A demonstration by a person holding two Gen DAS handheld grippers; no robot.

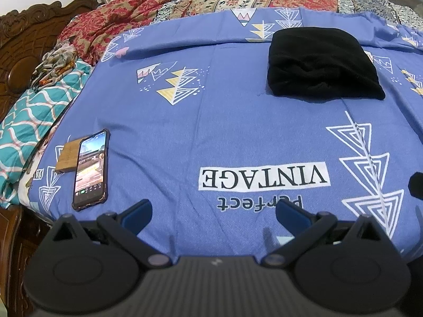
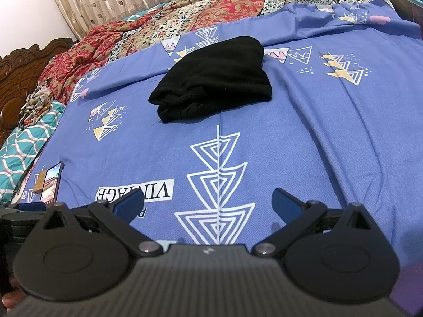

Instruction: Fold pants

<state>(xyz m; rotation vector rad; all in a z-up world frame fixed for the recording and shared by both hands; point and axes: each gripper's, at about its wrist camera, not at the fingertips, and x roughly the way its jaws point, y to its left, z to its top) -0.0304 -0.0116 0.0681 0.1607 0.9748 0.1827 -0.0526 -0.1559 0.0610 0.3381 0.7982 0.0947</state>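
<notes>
Pants (image 1: 323, 64): black, lying as a compact folded bundle on the blue sheet (image 1: 211, 121), toward the far side of the bed, well apart from both grippers. Several layers show along the near edge; the top face looks smooth and rounded. No legs or waistband trail out in either view.

Left gripper (image 1: 214, 211): jaws spread wide, nothing between them, hovering over the near part of the sheet by the "VINTAGE" print. Not touching the pants.

Right gripper (image 2: 208, 203): likewise released, jaws wide, empty, over the triangle print. Pants (image 2: 214, 79) sit straight ahead of it, far off.

Phone (image 1: 91, 169): screen lit, on the sheet's left edge beside a small wooden block (image 1: 66, 157). Clear of the work area.

Quilt (image 1: 185, 2): patterned, bunched at the far side behind the sheet.

Judgement: folding appears essentially done. Bundle is small and self-contained, both claws withdrawn and empty. Near edge looks slightly rumpled; at most a tidy-up or squaring of that edge remains.
</notes>
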